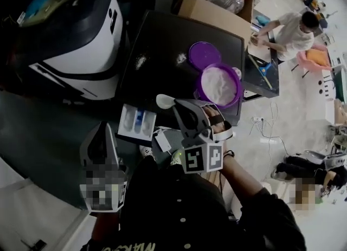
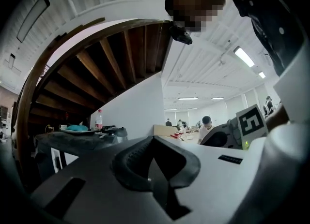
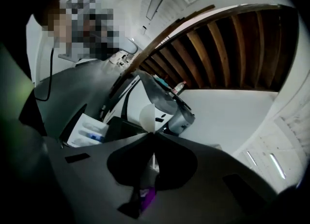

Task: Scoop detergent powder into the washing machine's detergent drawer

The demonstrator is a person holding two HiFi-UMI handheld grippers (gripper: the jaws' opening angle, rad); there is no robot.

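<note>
Scoop: small white plastic spoon (image 3: 147, 116), judged light and stiff, with a thin handle liable to swivel under load; hold it well down the handle. Right gripper (image 3: 152, 135) jaws are closed on that handle, the bowl projecting past the tips, just right of the white pulled-out detergent drawer (image 1: 136, 122). Round purple tub of white powder (image 1: 218, 84) sits far right. Left gripper (image 2: 154, 140) is closed and empty

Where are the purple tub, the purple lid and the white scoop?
purple tub (image 1: 199, 88), head view, on its left rim.
purple lid (image 1: 204, 55), head view, on the middle of its top.
white scoop (image 1: 164, 101), head view, on its bowl.
</note>
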